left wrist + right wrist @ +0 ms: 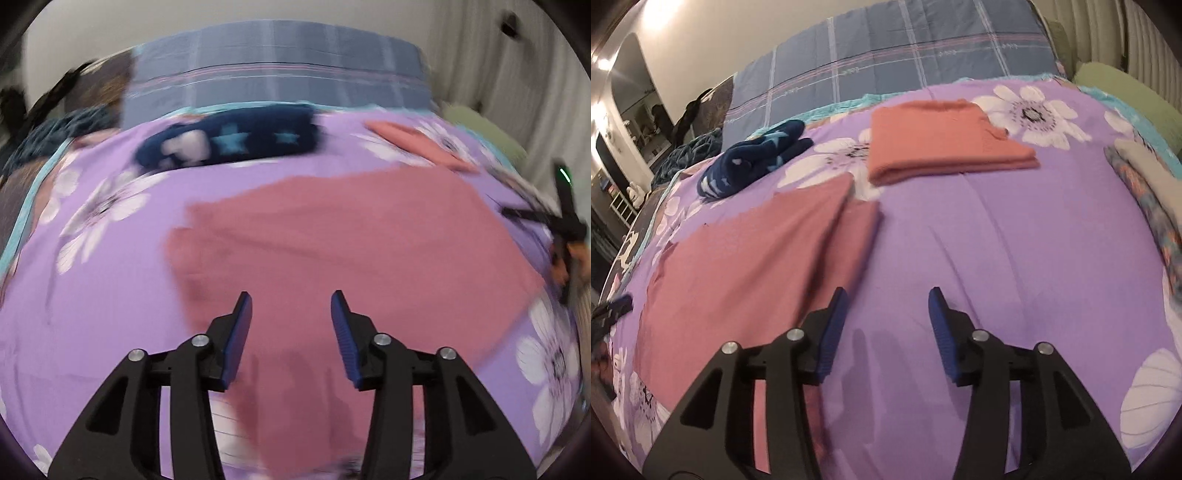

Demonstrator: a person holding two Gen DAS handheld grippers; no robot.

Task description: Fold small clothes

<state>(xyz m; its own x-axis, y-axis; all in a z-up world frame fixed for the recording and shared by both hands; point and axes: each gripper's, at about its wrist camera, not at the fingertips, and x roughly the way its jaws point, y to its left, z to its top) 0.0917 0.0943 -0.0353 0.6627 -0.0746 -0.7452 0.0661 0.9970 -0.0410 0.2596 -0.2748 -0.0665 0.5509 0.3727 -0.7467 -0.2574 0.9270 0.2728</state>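
A dusty pink garment (332,251) lies spread flat on the purple flowered bedspread (92,314). It also shows in the right wrist view (757,251), with a fold along its right side. My left gripper (291,306) is open and empty, hovering over the garment's near part. My right gripper (888,302) is open and empty, over bare bedspread (1015,258) just right of the garment's edge. The right gripper also shows at the right edge of the left wrist view (565,229). The left wrist view is blurred.
A folded salmon garment (942,144) lies farther back on the bed. A navy star-patterned garment (753,162) lies at the back left. A blue plaid quilt (905,48) is behind. Folded patterned cloth (1145,184) lies at the right edge.
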